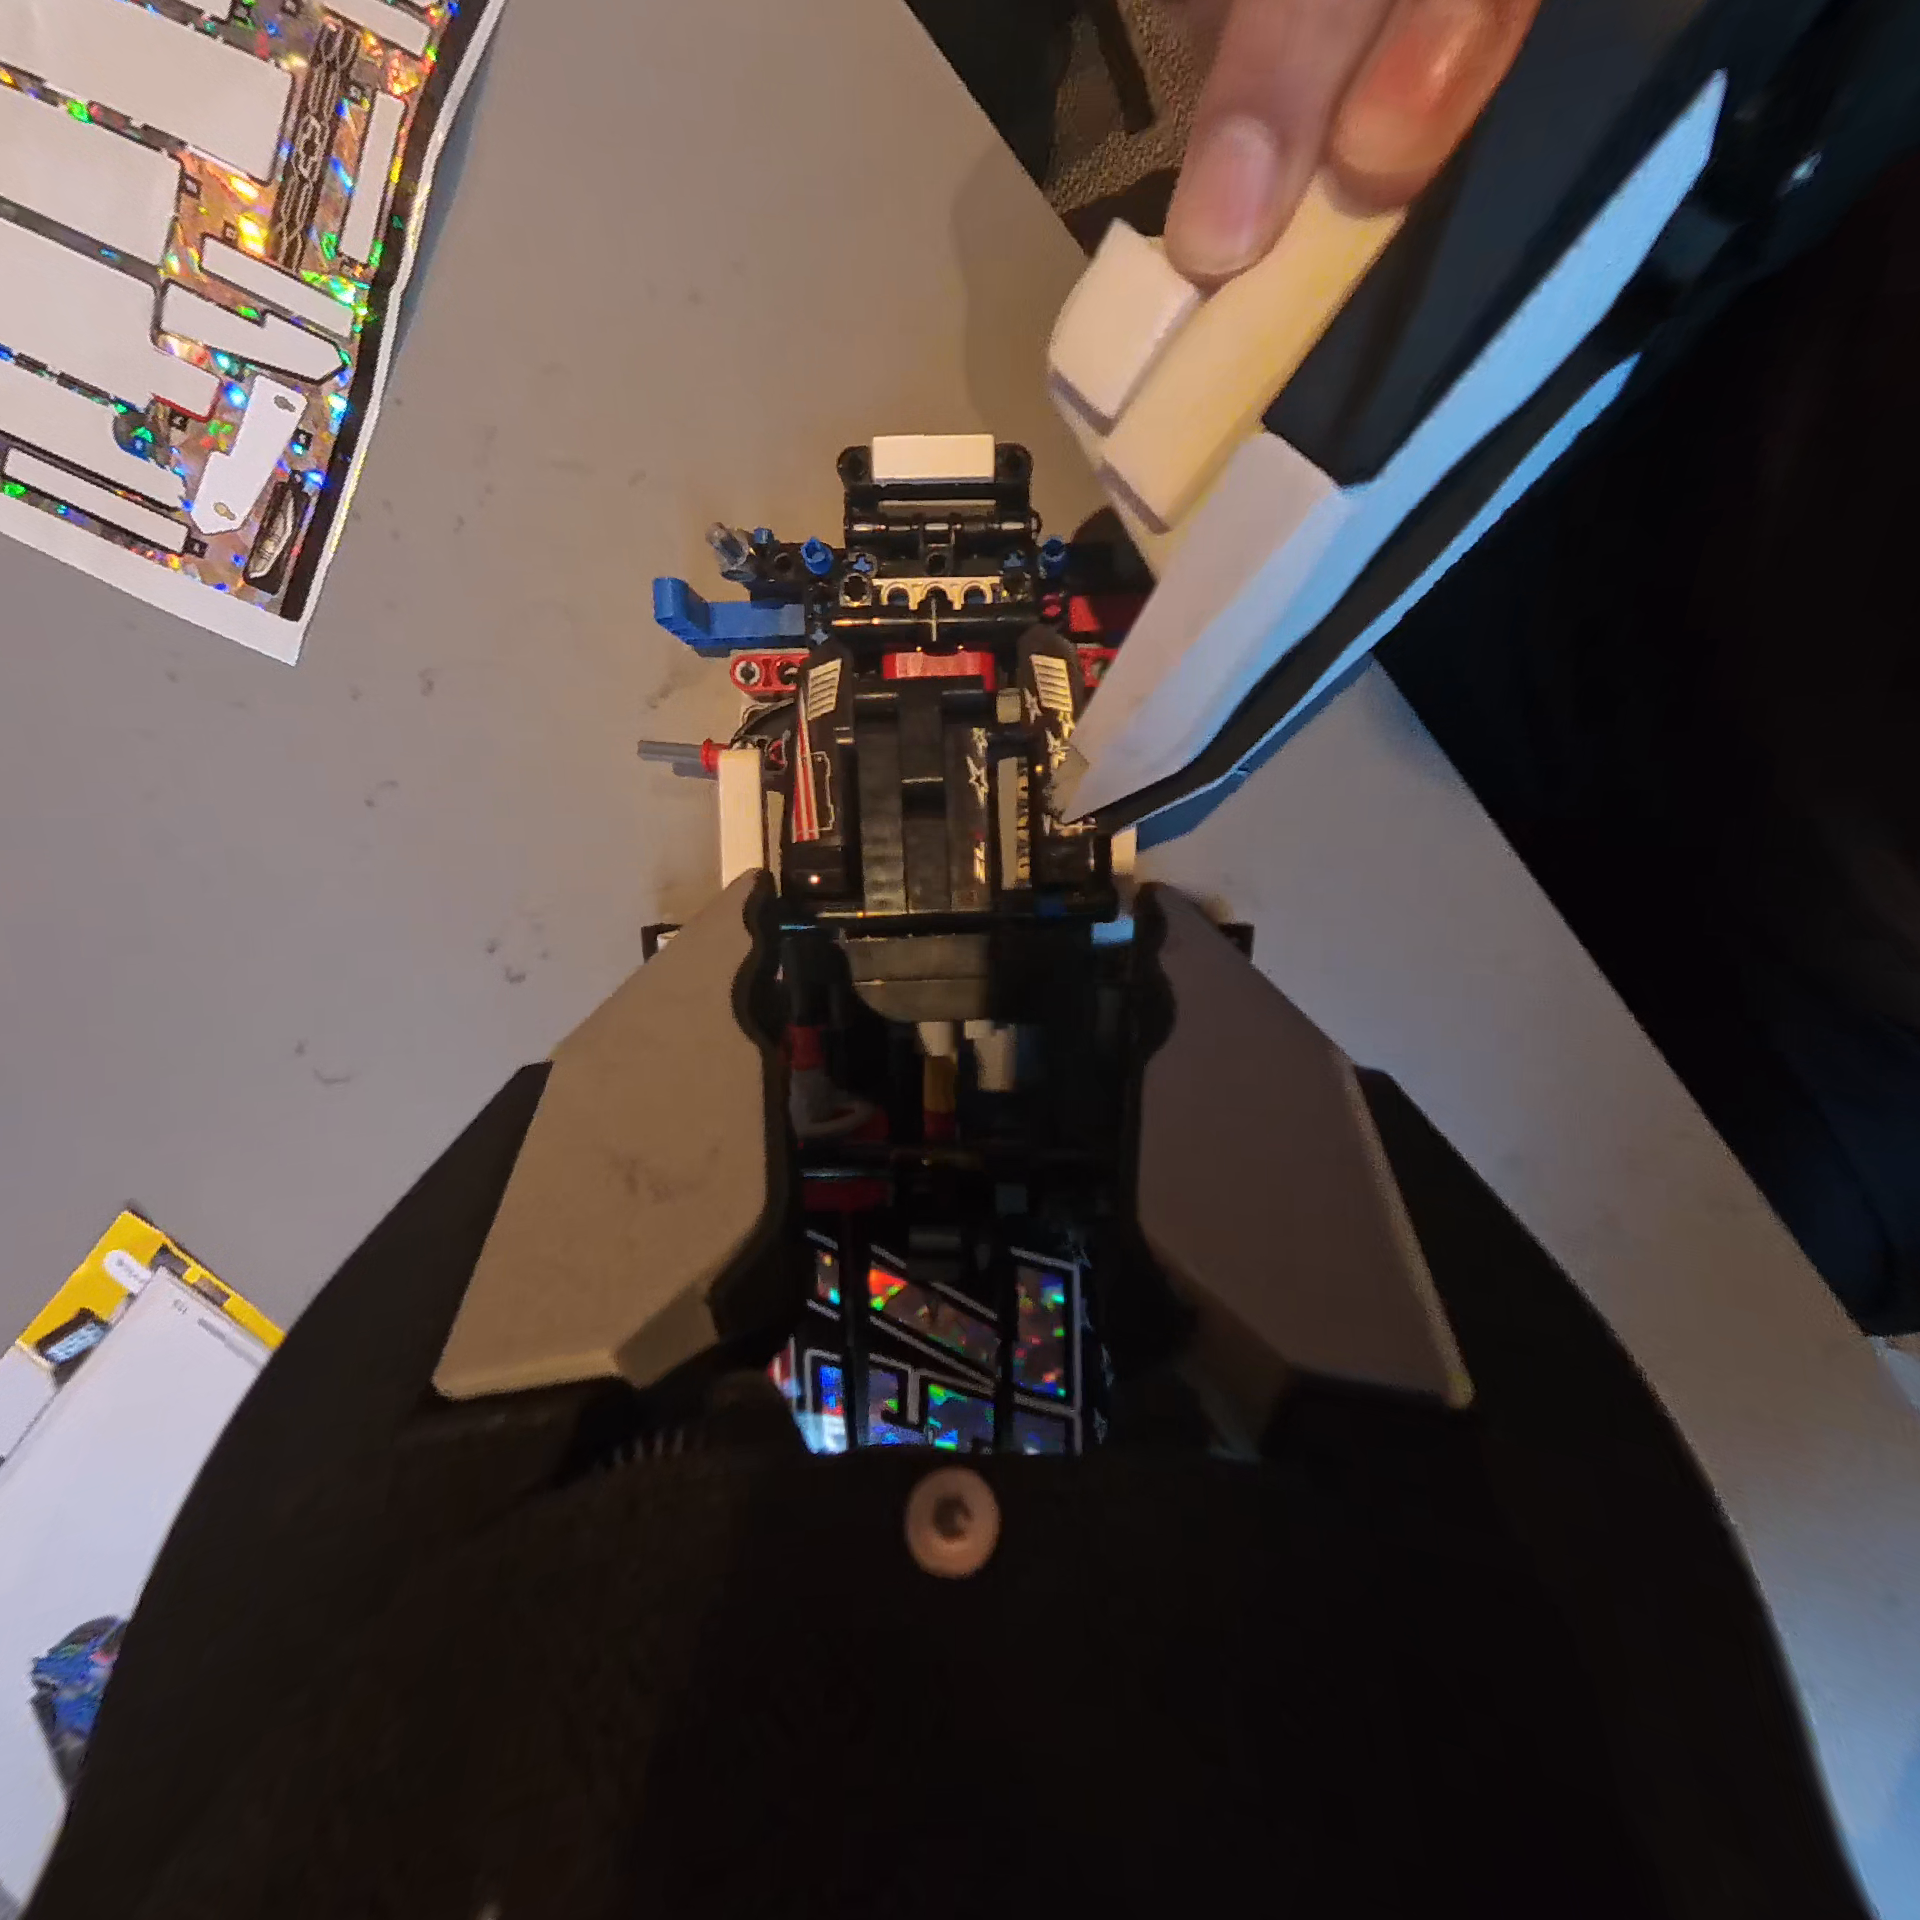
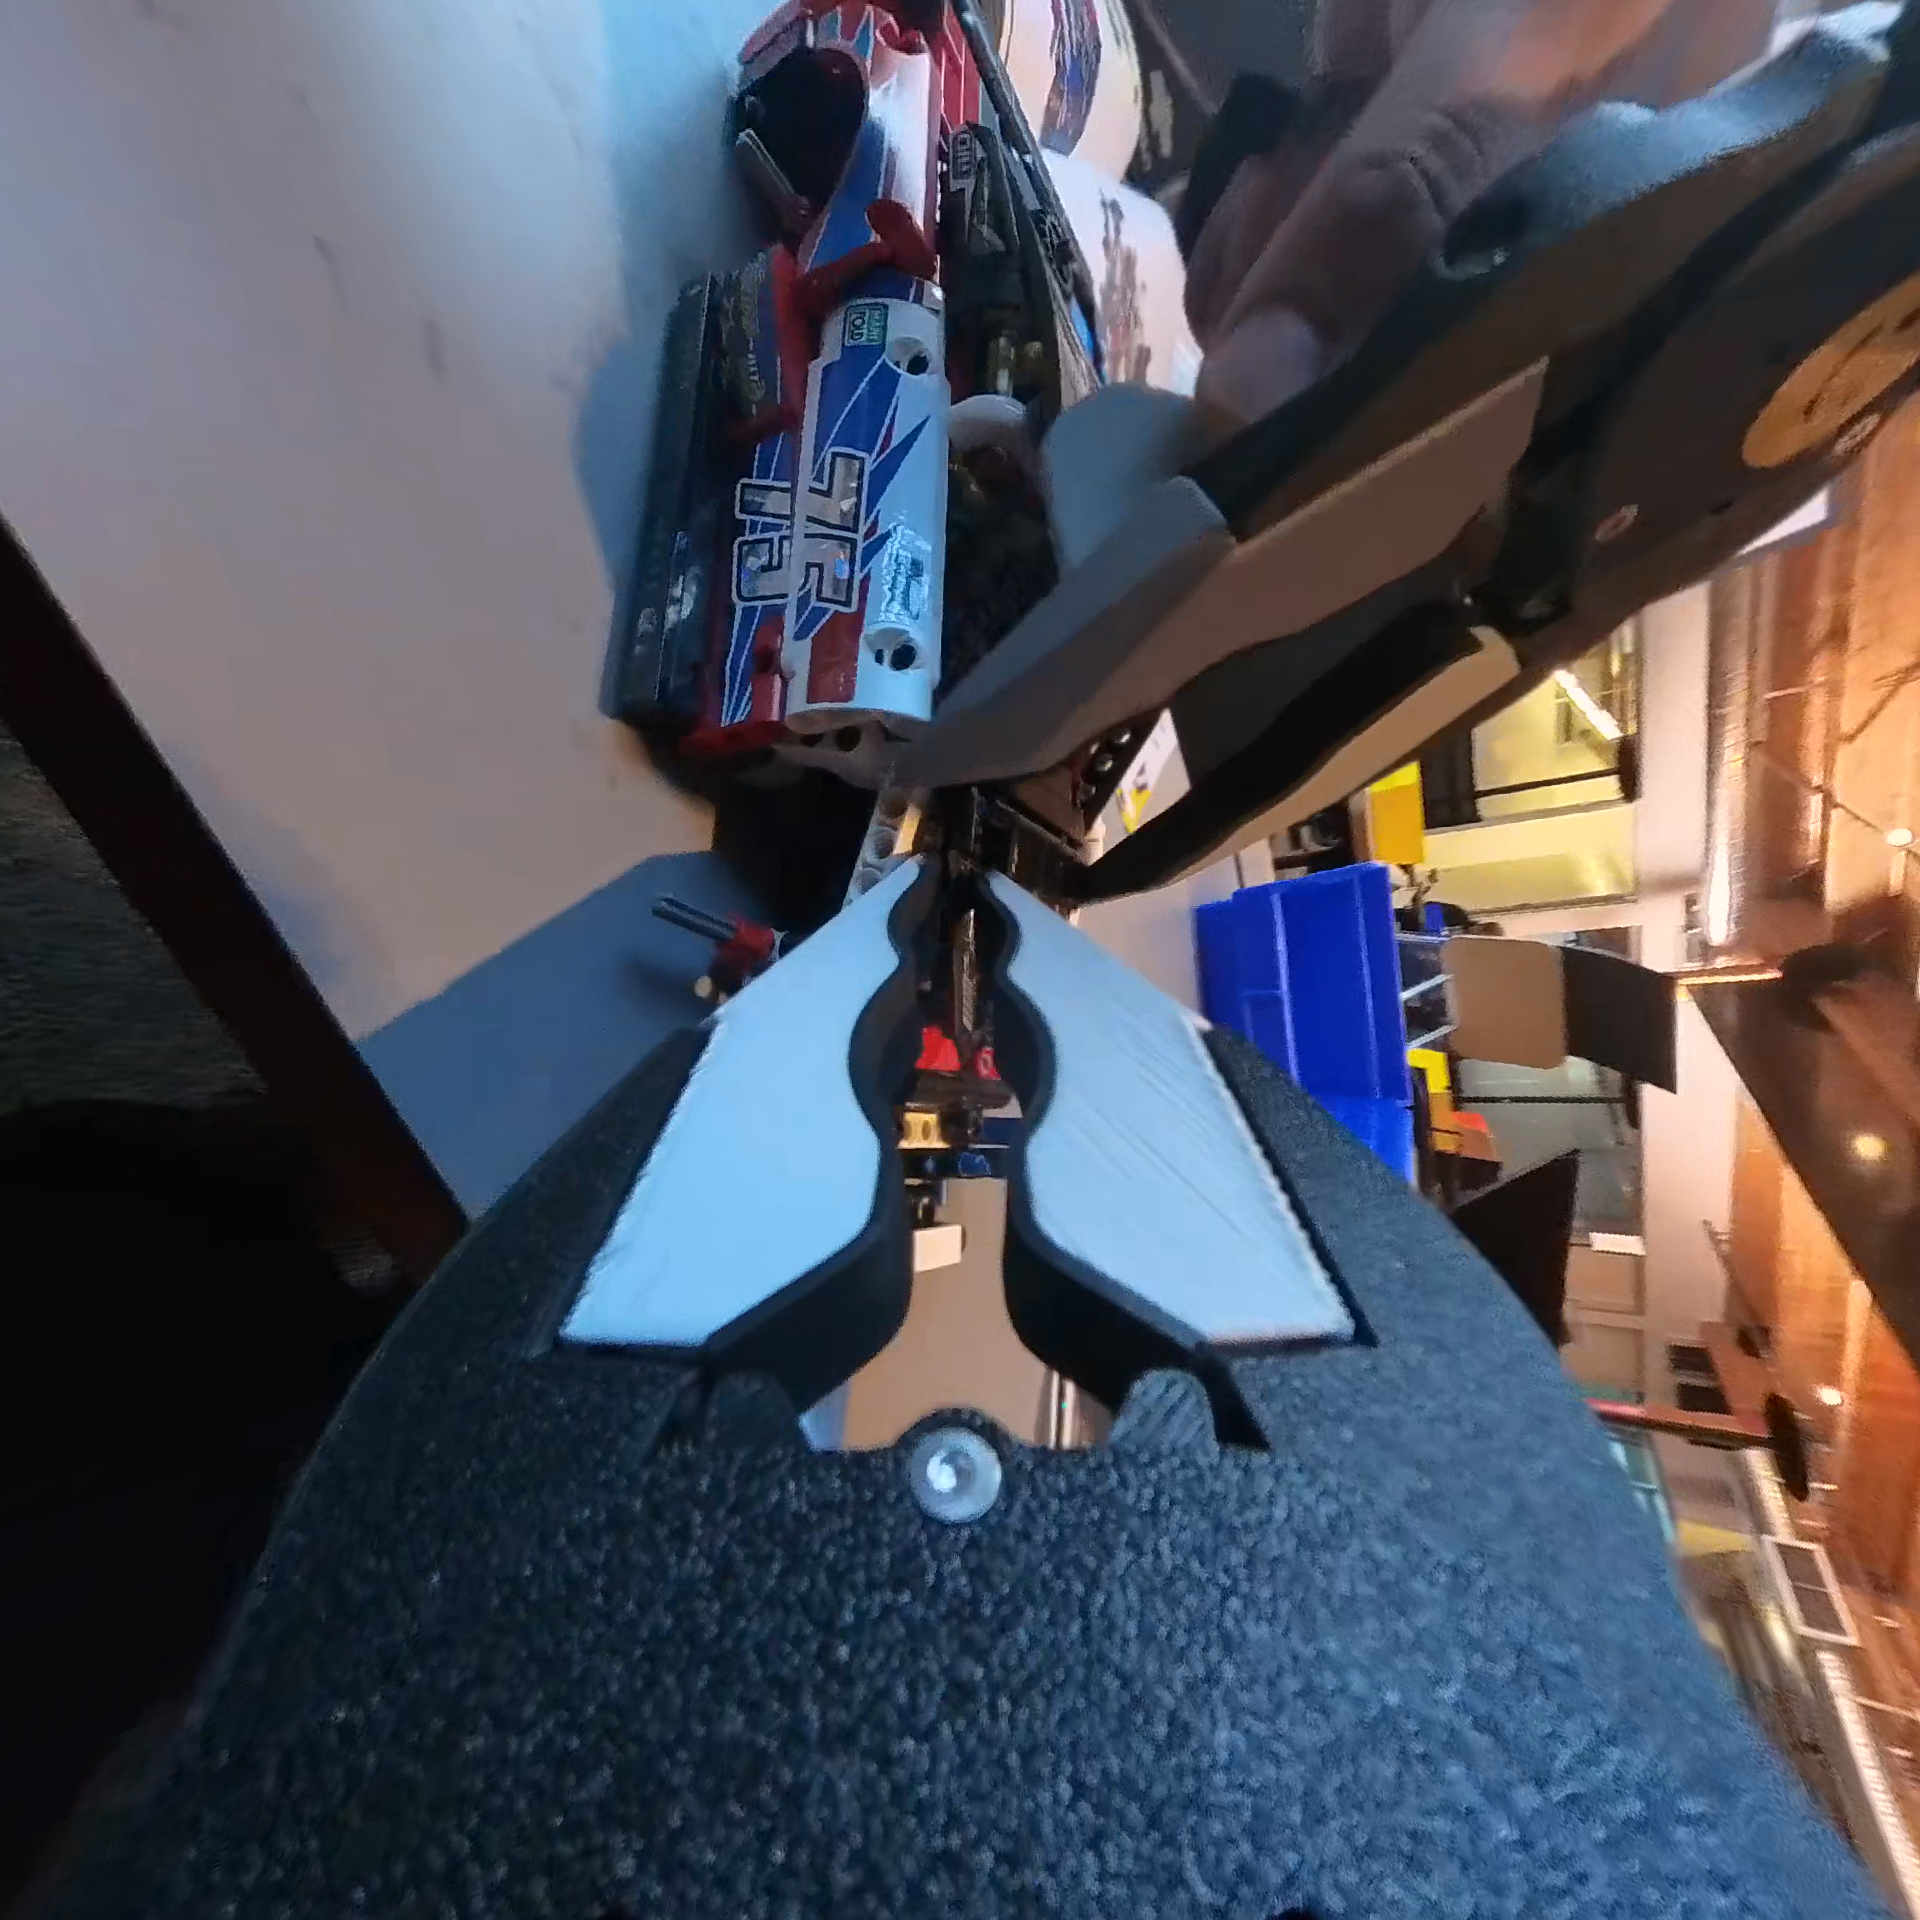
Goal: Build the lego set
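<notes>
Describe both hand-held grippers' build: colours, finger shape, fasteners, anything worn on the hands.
Left hand-held gripper: smooth black body, two flat grey wedge fingers with wavy black inner edges, and a round screw at the base. Right hand-held gripper: same shape, but with a pebbled black shell and whiter ribbed fingers. From outside, the right one shows a cream trigger block. No gloves, sleeves or cables visible.

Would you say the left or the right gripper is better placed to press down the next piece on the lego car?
Probably the right gripper: its tips already touch the lego car near the top, while the left gripper is clamped around the body, steadying it.
</notes>
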Demonstrator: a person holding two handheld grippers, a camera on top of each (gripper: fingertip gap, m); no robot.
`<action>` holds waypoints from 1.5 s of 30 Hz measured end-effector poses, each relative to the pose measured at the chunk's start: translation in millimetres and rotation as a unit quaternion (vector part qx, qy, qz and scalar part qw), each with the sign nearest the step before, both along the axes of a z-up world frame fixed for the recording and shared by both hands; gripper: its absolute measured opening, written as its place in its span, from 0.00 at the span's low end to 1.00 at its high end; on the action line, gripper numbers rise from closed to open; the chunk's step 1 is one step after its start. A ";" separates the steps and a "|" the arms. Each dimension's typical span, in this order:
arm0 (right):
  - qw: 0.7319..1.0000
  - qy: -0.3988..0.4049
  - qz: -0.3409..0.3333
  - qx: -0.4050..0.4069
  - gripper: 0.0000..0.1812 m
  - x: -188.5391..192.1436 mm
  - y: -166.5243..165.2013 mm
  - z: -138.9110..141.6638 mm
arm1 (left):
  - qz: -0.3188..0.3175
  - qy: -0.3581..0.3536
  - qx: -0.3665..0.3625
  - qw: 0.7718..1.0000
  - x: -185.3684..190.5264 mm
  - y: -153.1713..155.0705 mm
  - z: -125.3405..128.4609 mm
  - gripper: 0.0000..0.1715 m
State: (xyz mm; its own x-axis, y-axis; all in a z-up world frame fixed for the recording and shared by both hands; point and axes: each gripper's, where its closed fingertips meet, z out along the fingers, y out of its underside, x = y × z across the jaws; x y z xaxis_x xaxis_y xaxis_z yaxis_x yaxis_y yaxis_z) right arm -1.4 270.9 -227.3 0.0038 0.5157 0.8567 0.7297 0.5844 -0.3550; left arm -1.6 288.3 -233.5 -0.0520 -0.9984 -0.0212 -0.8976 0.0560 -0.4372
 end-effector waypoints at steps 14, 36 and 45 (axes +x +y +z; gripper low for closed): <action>0.998 0.002 0.007 0.061 0.03 -0.2 2.0 0.7 | 0.008 -0.002 -0.026 1.000 -1.1 3.3 2.0 0.35; 0.866 0.152 0.000 -0.475 0.11 -2.9 -0.4 -2.8 | 0.019 -0.012 -0.019 1.000 -1.1 4.0 2.7 0.35; 0.830 0.143 0.013 -0.538 0.09 -2.3 -1.0 -0.8 | 0.008 -0.012 -0.018 1.000 -1.6 3.3 2.7 0.36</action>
State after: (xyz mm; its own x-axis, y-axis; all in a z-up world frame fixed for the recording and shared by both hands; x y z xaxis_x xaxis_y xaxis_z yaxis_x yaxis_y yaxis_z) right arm -3.7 270.0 -228.1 0.1050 0.9852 -0.1354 0.5170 -0.1704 -0.8389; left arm -3.2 291.6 -230.8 -0.0351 -0.9993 0.0131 -0.8874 0.0252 -0.4603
